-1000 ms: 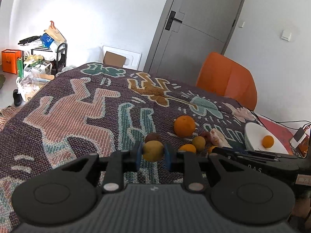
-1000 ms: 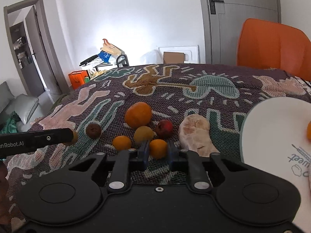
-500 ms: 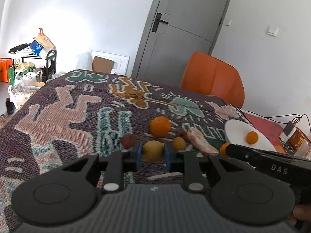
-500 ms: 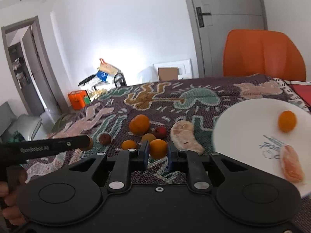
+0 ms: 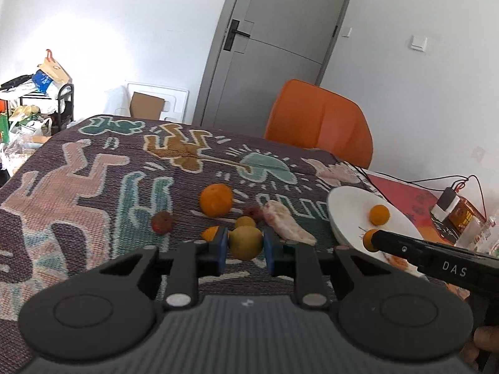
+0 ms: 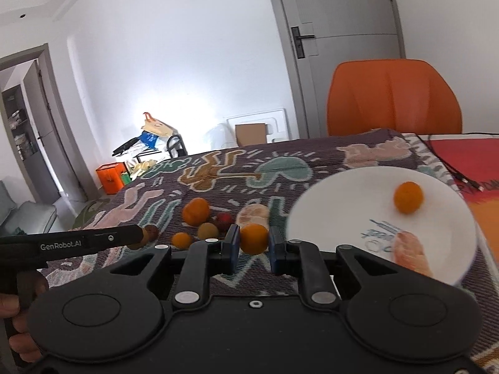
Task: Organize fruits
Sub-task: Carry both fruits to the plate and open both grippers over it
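At the lower centre of each wrist view a fruit is pinched: the left gripper (image 5: 245,245) clamps a round yellow-green fruit (image 5: 245,242), the right gripper (image 6: 254,243) a small orange citrus (image 6: 254,238). Both look mid-carry. Farther right lies the white round plate (image 6: 343,196); next, each load likely needs lowering onto bare plate before release.

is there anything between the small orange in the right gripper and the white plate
Nothing visible. The right gripper is shut on the small orange, lifted off the patterned cloth, and the white plate lies just to its right. Only open cloth lies between them; the pale peeled piece sits farther back.
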A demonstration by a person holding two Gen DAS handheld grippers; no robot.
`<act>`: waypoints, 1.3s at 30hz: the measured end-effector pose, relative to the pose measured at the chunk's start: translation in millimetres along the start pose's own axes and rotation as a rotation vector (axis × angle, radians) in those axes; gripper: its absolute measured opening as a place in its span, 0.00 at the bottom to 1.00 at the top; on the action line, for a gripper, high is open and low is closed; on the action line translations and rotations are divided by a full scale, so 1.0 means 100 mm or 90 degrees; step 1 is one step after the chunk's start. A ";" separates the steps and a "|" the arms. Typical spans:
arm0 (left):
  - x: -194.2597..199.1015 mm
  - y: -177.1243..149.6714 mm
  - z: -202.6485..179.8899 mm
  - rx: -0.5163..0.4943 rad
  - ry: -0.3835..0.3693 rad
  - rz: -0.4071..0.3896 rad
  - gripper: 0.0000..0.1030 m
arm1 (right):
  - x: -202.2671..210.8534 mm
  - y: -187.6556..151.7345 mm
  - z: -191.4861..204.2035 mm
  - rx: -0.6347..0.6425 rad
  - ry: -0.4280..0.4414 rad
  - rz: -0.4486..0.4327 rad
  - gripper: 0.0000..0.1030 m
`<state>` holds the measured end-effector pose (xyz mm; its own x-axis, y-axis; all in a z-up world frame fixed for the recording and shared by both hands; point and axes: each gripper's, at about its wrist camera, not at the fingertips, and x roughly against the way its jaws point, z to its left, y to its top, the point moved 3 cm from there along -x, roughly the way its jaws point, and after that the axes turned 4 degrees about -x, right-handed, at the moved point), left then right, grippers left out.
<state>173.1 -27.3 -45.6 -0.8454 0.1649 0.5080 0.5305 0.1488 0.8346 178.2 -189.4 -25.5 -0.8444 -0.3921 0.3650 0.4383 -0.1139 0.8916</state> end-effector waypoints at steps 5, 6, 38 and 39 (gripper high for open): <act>-0.03 0.01 -0.14 -0.014 -0.010 0.001 0.22 | 0.08 -0.03 -0.13 -0.013 -0.014 -0.005 0.17; -0.04 0.01 -0.17 -0.016 -0.011 0.002 0.22 | 0.10 -0.04 -0.17 -0.016 -0.016 -0.006 0.17; -0.42 0.03 -1.00 -0.096 -0.099 0.024 0.22 | 0.51 -0.23 -0.82 -0.091 -0.089 -0.031 0.39; -0.43 0.03 -1.03 -0.099 -0.103 0.025 0.22 | 0.52 -0.22 -0.82 -0.091 -0.090 -0.032 0.39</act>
<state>205.3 -134.0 -43.1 -0.7968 0.3230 0.5107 0.5363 -0.0114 0.8440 149.9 -282.2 -48.6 -0.8968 -0.2513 0.3642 0.4252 -0.2618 0.8664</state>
